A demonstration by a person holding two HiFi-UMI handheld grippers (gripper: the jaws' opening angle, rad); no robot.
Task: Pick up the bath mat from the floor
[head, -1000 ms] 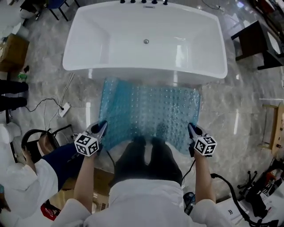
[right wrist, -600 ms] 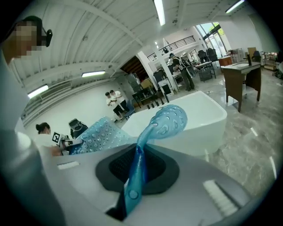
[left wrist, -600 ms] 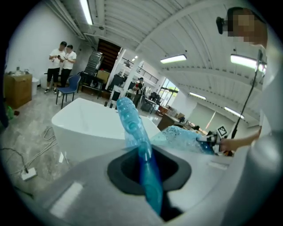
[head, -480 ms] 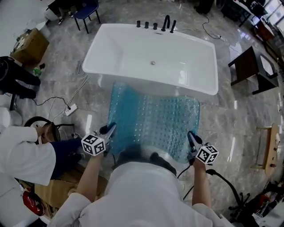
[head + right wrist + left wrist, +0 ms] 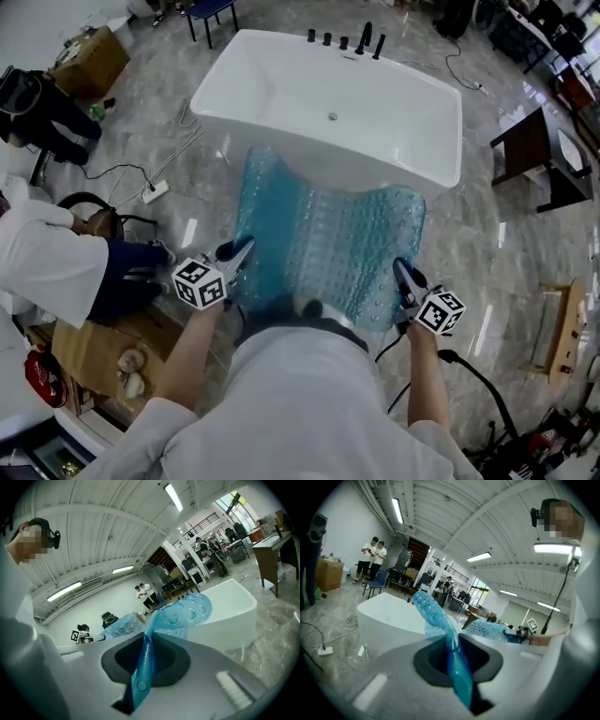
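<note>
Marble floor (image 5: 487, 234) before the white bathtub (image 5: 281, 103) shows beneath the blue bath mat (image 5: 328, 239), which sags soft, light and probably slippery between the left hand-held gripper (image 5: 242, 251) and right hand-held gripper (image 5: 403, 272), each pinching a near corner, its far edge seemingly against the tub.

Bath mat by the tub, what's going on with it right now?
A person facing the white tub has a tool in each hand. The left tool is shut on one near corner of the blue mat, the right tool on the other, holding that edge off the floor. The far end hangs down by the tub; whether it touches the floor is unclear.
</note>
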